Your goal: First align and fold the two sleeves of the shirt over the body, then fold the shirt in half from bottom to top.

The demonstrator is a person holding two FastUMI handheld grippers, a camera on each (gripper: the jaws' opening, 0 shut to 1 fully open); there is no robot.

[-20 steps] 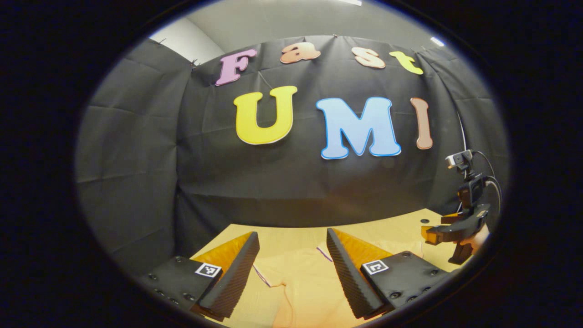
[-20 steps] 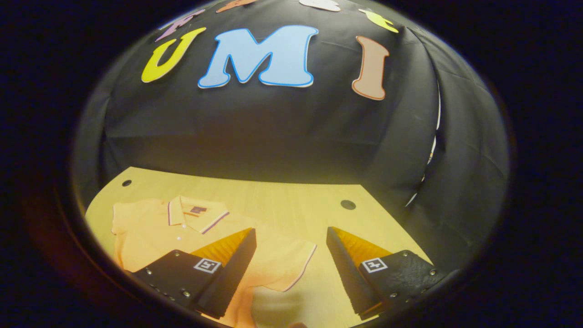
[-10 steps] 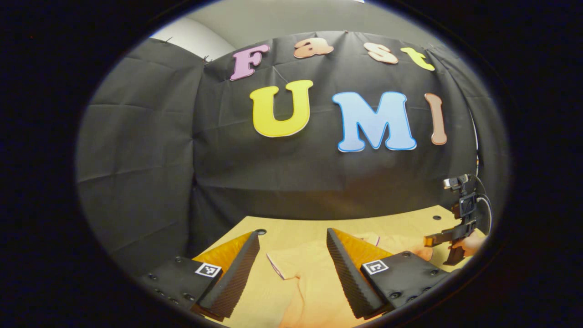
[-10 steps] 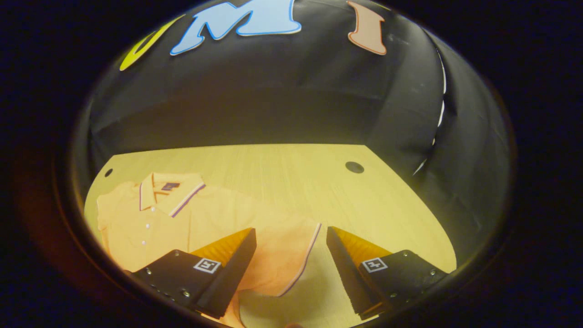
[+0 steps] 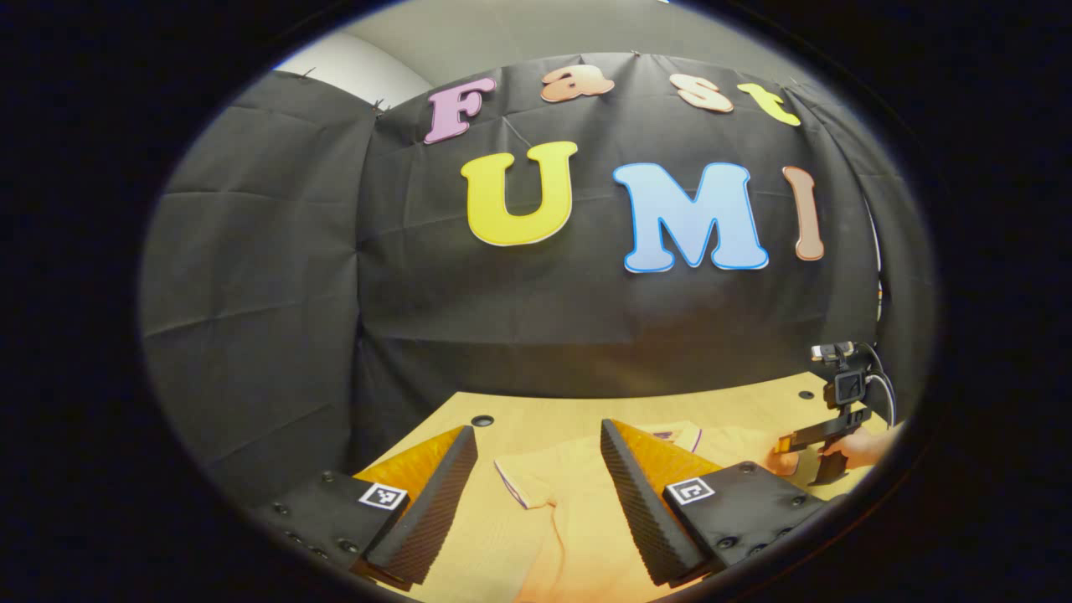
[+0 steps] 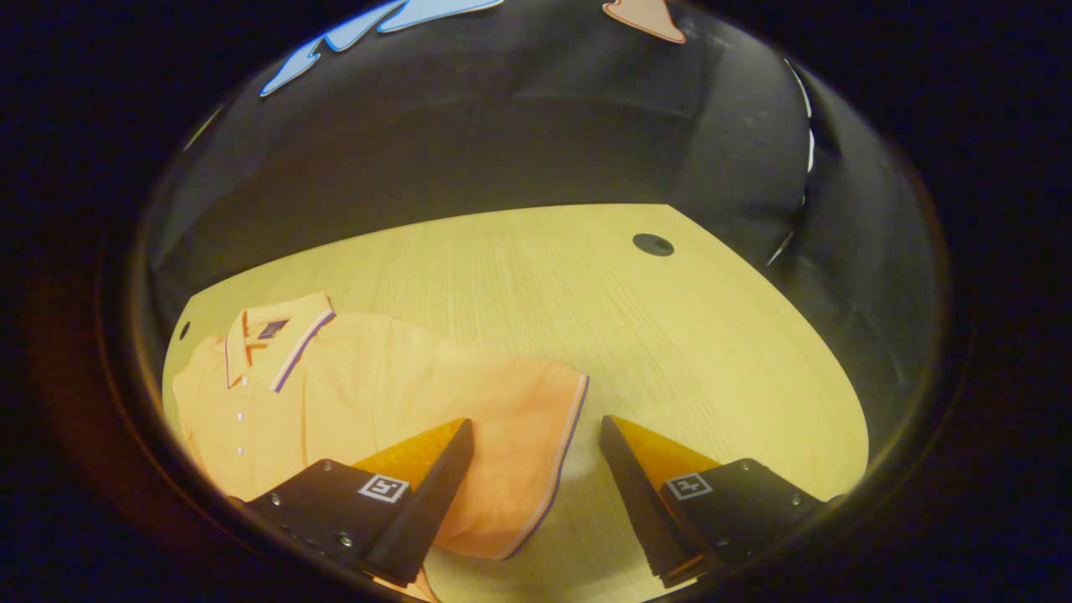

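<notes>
An orange polo shirt (image 6: 368, 394) with a striped collar (image 6: 276, 335) lies flat on the wooden table (image 6: 670, 352). Its right sleeve (image 6: 519, 444), edged with a dark stripe, spreads out between the fingers of my right gripper (image 6: 536, 486), which hovers open just above it. In the left gripper view the shirt's other sleeve (image 5: 536, 486) lies under my open left gripper (image 5: 536, 502), whose fingers hold nothing. Farther right in that view the other gripper (image 5: 816, 435), held by a hand (image 5: 858, 448), sits low over the shirt's far side.
The table has round cable holes (image 6: 653, 244) (image 5: 481, 420) near its back corners. Black cloth walls (image 5: 502, 318) close the booth behind and at both sides. Bare tabletop stretches beyond the shirt toward the back wall.
The right gripper has dropped and tilted down toward the right sleeve, which now lies between its fingers. The left gripper has shifted so the left sleeve shows between its fingers.
</notes>
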